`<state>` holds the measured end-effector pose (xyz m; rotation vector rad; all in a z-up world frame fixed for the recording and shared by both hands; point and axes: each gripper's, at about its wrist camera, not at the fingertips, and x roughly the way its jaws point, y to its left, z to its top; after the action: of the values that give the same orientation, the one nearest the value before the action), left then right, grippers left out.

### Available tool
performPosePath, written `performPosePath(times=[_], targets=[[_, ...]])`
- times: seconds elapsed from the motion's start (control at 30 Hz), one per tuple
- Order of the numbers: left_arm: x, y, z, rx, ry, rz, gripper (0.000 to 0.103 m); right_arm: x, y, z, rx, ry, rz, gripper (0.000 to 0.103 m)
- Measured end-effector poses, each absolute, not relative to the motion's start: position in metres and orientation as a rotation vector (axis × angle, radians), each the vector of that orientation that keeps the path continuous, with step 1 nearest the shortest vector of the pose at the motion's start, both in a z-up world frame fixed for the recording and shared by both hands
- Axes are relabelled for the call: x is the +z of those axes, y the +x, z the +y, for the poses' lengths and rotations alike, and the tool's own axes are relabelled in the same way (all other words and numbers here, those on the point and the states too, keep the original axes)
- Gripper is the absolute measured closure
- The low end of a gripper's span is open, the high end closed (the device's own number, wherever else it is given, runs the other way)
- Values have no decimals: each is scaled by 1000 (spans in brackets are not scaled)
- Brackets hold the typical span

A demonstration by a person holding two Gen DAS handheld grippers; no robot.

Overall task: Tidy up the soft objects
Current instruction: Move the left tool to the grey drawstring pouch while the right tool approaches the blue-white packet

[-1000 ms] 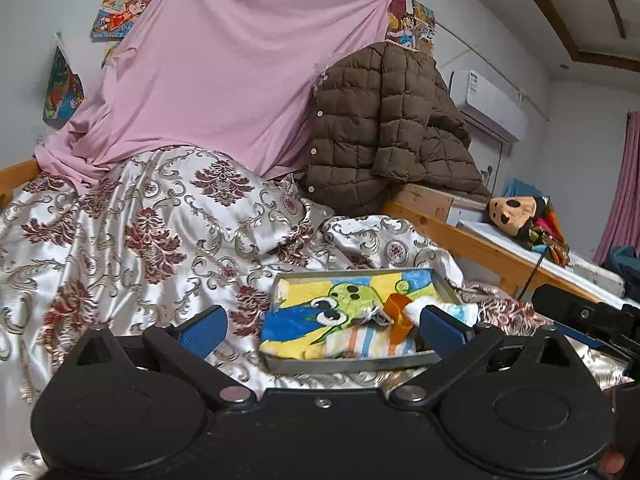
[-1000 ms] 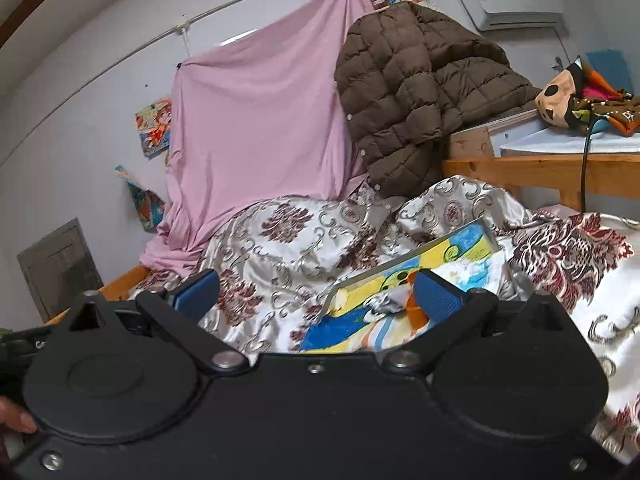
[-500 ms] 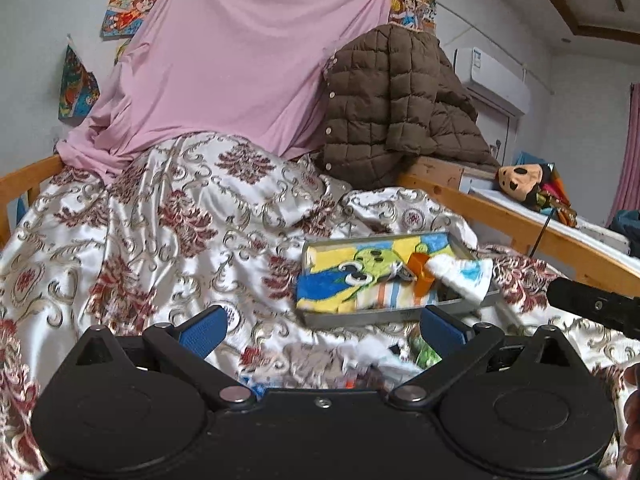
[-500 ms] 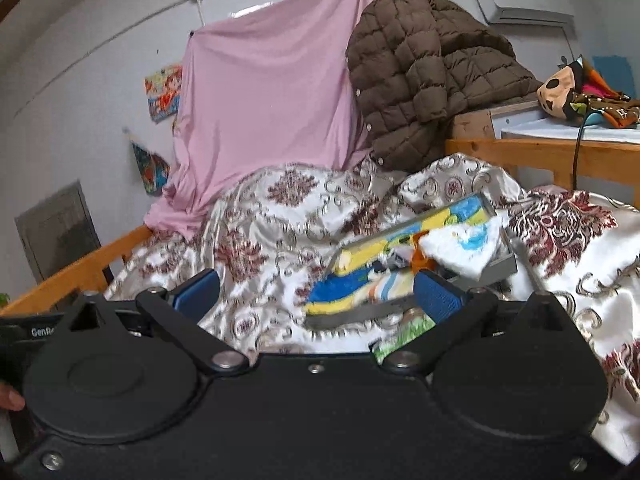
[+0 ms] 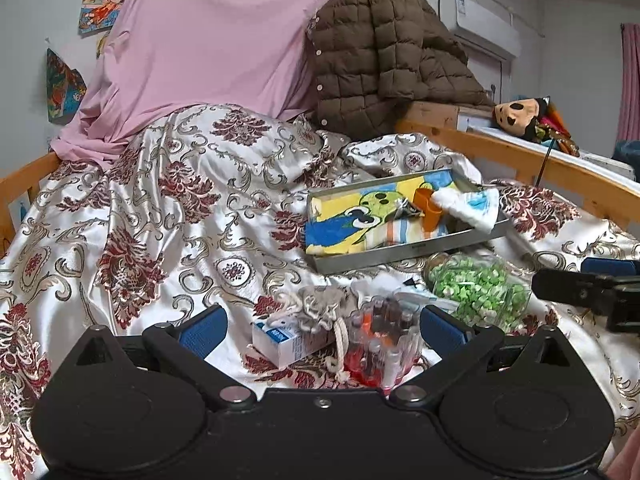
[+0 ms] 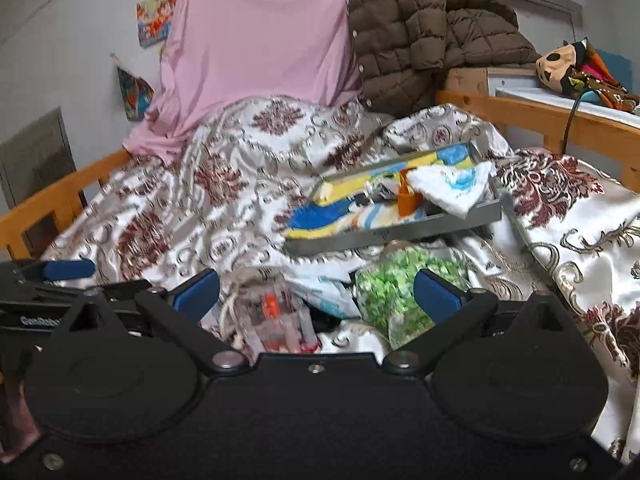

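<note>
Both claws are wide open and empty, and the little grey drawstring pouch [image 5: 316,310] lies on the bed quilt [image 5: 168,216] right between the left claw [image 5: 322,330] fingers, so left's nearer than the right claw [image 6: 316,290].

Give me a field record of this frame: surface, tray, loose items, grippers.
surface: patterned quilt on bed
tray: grey tray on quilt, holds cartoon cloth, orange cup, white cloth
loose items: green bag, small box, clear case, in front of tray
left gripper: open, empty
right gripper: open, empty
</note>
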<state>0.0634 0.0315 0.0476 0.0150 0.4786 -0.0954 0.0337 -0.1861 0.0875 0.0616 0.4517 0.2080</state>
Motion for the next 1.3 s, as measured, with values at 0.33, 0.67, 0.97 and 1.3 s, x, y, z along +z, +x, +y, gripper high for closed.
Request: performPosePath(times=[0.33,0.67,0.97,1.3], targets=[[41,68,31,-56,35,522,1,68,58,-180,165,20,560,1],[36,72,26,-47,73,557,1,61,67,-181,161,-7,604,1],[26,86,26,11,90,653,1,51,81,-184,169,-24,662,1],[13,109,32,46,70,781,1,34,113,-174,202,-98,746,1]])
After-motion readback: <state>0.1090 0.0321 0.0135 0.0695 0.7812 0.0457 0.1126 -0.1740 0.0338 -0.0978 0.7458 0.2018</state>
